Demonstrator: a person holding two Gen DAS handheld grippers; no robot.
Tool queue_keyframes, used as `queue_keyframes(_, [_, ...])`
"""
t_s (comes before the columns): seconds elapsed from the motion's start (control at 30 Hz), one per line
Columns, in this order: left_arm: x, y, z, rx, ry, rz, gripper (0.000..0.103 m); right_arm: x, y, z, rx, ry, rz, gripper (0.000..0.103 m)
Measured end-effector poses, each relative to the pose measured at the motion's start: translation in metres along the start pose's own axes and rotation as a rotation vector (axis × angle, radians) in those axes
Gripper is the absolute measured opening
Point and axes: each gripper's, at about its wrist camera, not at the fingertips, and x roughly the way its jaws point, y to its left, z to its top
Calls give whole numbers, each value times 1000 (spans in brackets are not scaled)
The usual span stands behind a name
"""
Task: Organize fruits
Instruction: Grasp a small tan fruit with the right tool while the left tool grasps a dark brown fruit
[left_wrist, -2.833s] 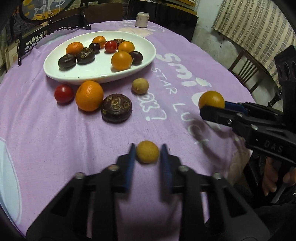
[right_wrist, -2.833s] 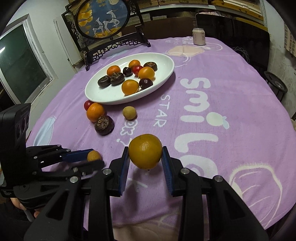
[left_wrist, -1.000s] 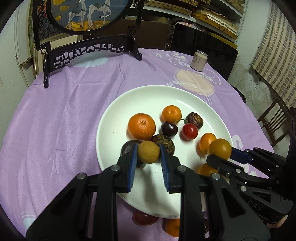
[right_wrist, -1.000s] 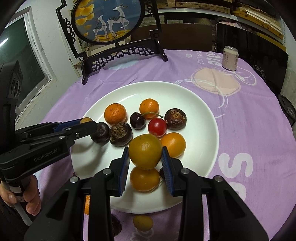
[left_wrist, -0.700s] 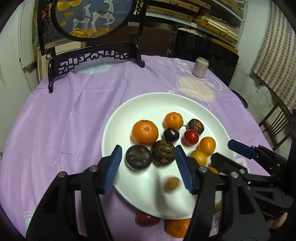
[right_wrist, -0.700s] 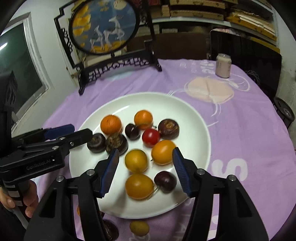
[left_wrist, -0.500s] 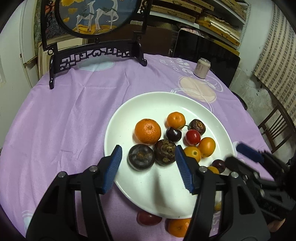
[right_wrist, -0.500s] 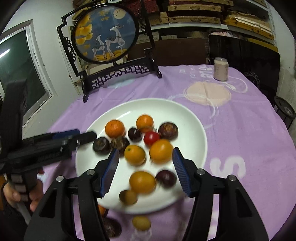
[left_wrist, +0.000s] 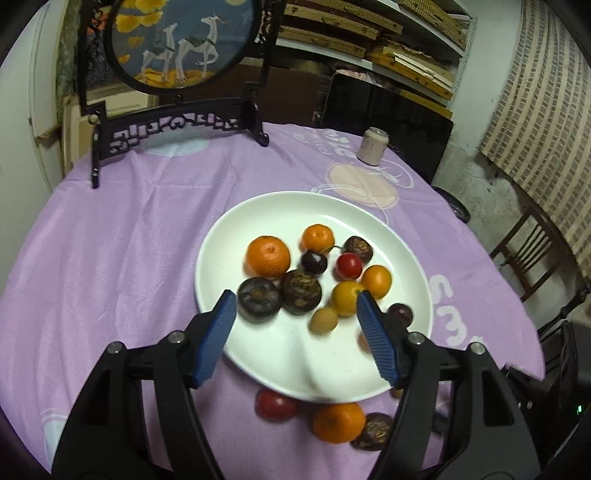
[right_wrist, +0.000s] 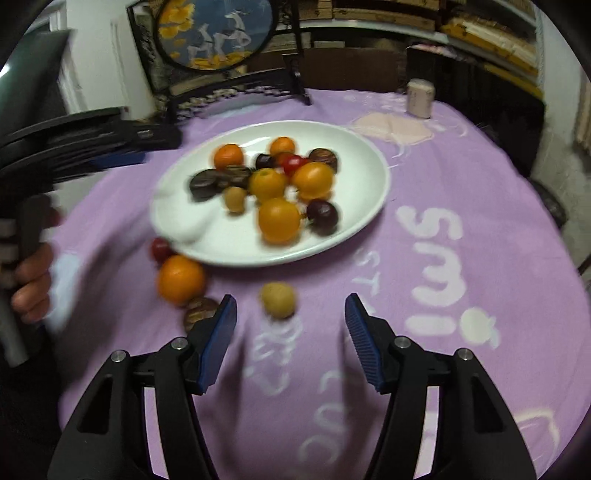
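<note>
A white oval plate (left_wrist: 236, 236) (right_wrist: 362, 206) on the purple cloth holds several fruits: oranges, dark mangosteens, cherries and a small tan longan (left_wrist: 323, 320) (right_wrist: 235, 198). My left gripper (left_wrist: 295, 332) is open and empty above the plate's near side. My right gripper (right_wrist: 290, 326) is open and empty above the cloth, just behind a loose tan longan (right_wrist: 277, 299). Near the plate's edge on the cloth lie an orange (right_wrist: 181, 279) (left_wrist: 338, 422), a red tomato (left_wrist: 275, 404) (right_wrist: 159, 248) and a dark mangosteen (right_wrist: 199, 312) (left_wrist: 373, 430).
A black carved stand with a round painted screen (left_wrist: 184, 40) stands at the table's far side. A small can (left_wrist: 373, 146) (right_wrist: 420, 92) stands at the far right. A wooden chair (left_wrist: 524, 254) is beyond the table's right edge.
Both grippers opened and let their fruit fall on the plate: the longan from the left, the orange from the right. Both have since drawn back; the right one now hangs over the cloth.
</note>
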Motion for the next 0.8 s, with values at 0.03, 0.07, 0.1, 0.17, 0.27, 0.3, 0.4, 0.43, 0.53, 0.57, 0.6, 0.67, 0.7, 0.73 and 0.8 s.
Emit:
queue_keyframes(0.03, [0, 2, -6, 1, -7, 34, 69, 6, 0, 0, -12, 13, -9, 59])
queue_keyframes(0.07, [0, 5, -11, 0, -7, 52, 69, 11, 1, -1, -19, 31, -1, 53])
queue_keyframes(0.1, [1, 10, -18, -11, -4, 59, 69, 16, 1, -2, -21, 52, 18, 50])
queue_keyframes(0.17, [3, 26, -31, -63, 24, 36, 69, 26, 2, -3, -23, 70, 43, 41])
queue_keyframes(0.27, [2, 43, -44, -132, 45, -14, 69, 27, 3, -2, -32, 63, 43, 25])
queue_keyframes(0.3, [0, 45, -47, -139, 45, -21, 69, 26, 3, -2, -26, 65, 38, 25])
queue_keyframes(0.4, [-16, 33, -65, -99, 59, -45, 69, 16, -2, -7, 14, 80, 52, 25])
queue_keyframes(0.43, [-21, 25, -72, -70, 69, -63, 70, 12, -5, -8, 27, 78, 57, 25])
queue_keyframes(0.53, [-28, -2, -90, -8, 121, -106, 74, 0, -18, -13, 74, 82, 61, 25])
queue_keyframes(0.57, [-27, -16, -99, 23, 157, -121, 74, -1, -21, -13, 86, 84, 63, 25])
queue_keyframes(0.6, [-25, -23, -102, 40, 173, -120, 74, -3, -25, -14, 99, 86, 67, 25])
queue_keyframes(0.67, [-18, -42, -109, 88, 212, -93, 74, -8, -31, -18, 118, 83, 76, 25])
queue_keyframes(0.7, [-13, -48, -110, 100, 227, -73, 74, -10, -33, -19, 124, 79, 81, 25])
queue_keyframes(0.73, [-7, -52, -111, 102, 243, -53, 74, -14, -35, -22, 129, 72, 89, 25])
queue_keyframes(0.8, [3, -56, -111, 87, 269, -33, 74, -17, -37, -24, 131, 63, 97, 25])
